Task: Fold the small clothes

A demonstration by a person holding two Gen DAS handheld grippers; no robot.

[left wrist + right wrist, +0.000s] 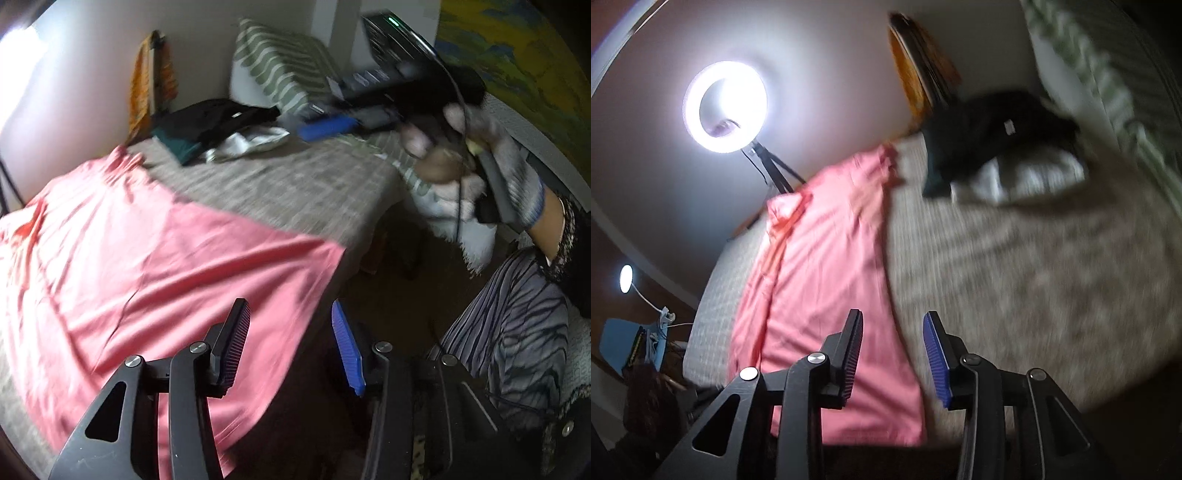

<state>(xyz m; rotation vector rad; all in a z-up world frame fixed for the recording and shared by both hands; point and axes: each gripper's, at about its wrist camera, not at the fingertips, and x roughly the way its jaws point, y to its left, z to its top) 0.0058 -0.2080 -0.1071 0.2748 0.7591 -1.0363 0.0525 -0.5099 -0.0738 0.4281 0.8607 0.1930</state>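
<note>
My left tongs (286,345) and right tongs (892,352) gape empty; the pink shirt (147,258) lies unfolded on the bed (295,184), centre-left; folding remains.

A pink garment (147,258) lies spread flat, lightly creased, along the bed's edge, its hem overhanging.
</note>
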